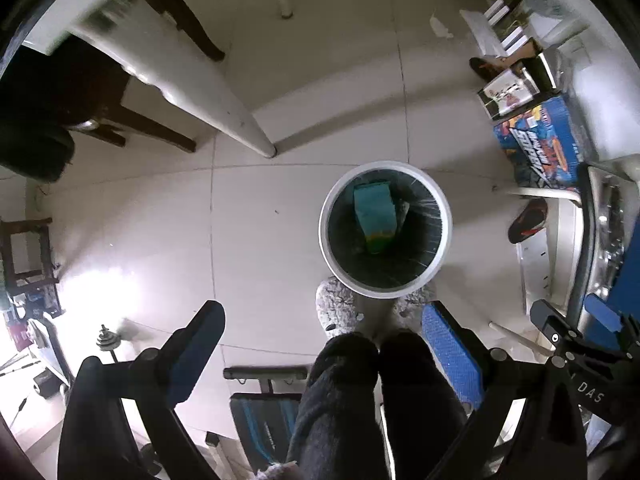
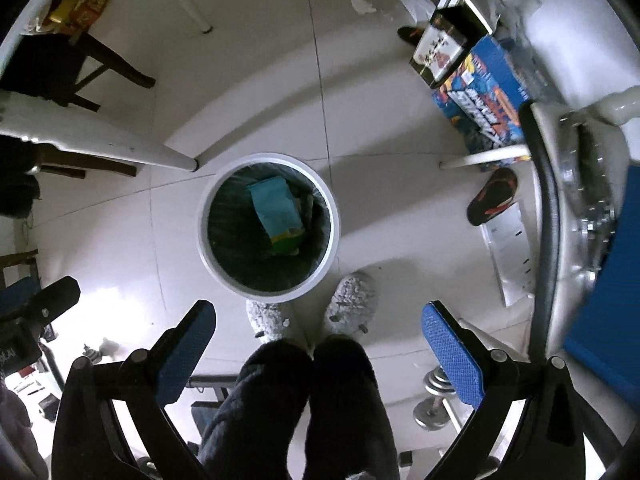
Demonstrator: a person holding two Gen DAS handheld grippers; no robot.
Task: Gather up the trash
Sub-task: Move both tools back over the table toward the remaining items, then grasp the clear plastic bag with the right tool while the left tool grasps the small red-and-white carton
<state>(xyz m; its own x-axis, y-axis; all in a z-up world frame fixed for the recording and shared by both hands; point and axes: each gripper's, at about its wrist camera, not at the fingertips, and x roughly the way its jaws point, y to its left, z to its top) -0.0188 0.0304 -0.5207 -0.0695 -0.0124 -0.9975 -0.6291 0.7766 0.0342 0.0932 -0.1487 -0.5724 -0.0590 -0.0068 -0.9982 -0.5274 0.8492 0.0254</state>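
Note:
A white round trash bin [image 1: 325, 216] with a dark liner stands on the tiled floor, and a teal and green carton [image 1: 375, 210] lies inside it. My left gripper [image 1: 320, 318] points straight down, high above the floor, open with nothing between its blue pads; the bin lies just beyond its fingertips. In the right wrist view the bin [image 2: 202, 220] and carton [image 2: 277, 208] appear left of centre. My right gripper [image 2: 319, 314] is also open and empty. A white paper scrap [image 2: 362, 4] lies on the far floor.
A person's dark trouser legs [image 2: 304, 400] and fluffy grey slippers [image 2: 352, 300] stand at the bin. White table legs [image 1: 256, 136] and a dark chair [image 1: 152, 128] are to the left. Boxes [image 1: 536, 140], a sandal [image 2: 492, 196] and dumbbells [image 2: 436, 396] crowd the right.

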